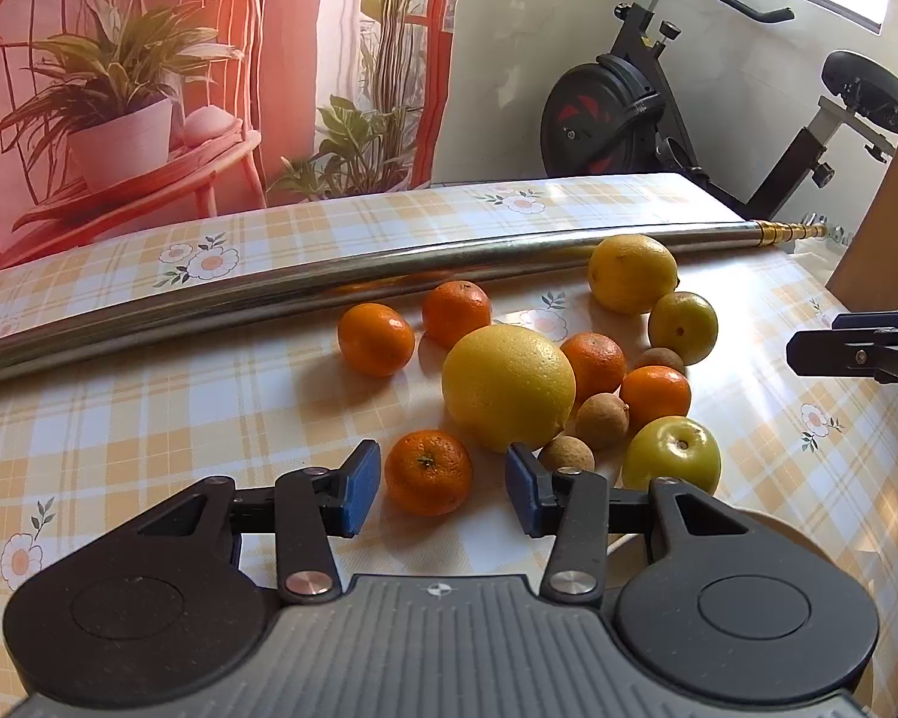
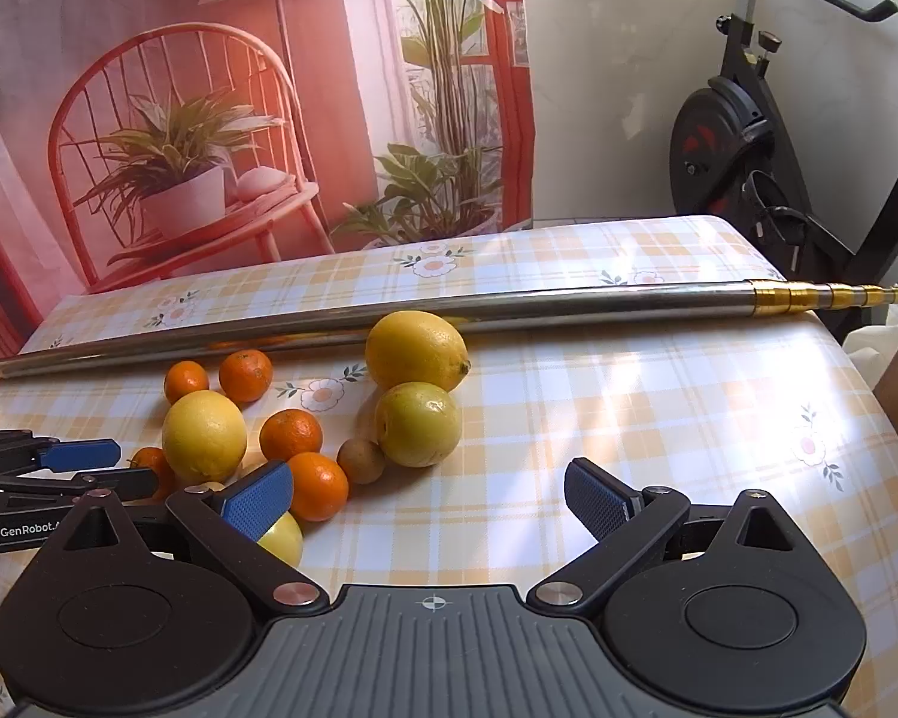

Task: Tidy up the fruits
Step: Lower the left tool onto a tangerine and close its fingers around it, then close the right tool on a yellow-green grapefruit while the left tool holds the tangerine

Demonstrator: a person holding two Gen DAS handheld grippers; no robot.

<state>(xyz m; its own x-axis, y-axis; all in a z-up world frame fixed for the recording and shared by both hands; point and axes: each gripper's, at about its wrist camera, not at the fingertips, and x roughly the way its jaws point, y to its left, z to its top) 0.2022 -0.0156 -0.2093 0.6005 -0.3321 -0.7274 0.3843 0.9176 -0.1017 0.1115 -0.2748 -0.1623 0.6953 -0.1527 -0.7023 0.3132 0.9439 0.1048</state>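
Note:
A cluster of fruit lies on the plaid tablecloth (image 1: 149, 419): a big yellow citrus (image 1: 507, 388), a lemon (image 1: 631, 274), several small oranges, two green-yellow round fruits (image 1: 672, 456) and small brown fruits (image 1: 601, 420). My left gripper (image 1: 443, 487) is open, its blue pads on either side of a small orange (image 1: 428, 472), not touching it. My right gripper (image 2: 428, 502) is open and empty over bare cloth, right of the fruit; its left pad (image 2: 257, 499) overlaps a green-yellow fruit (image 2: 284, 535). The lemon (image 2: 416, 350) and big citrus (image 2: 205, 434) show there too.
A long metal pole (image 1: 329, 284) with a gold end lies across the table behind the fruit. An exercise bike (image 1: 658, 102) stands behind the table's right. A printed backdrop hangs behind. The pale rim of a dish (image 1: 772, 523) shows under my left gripper's right side.

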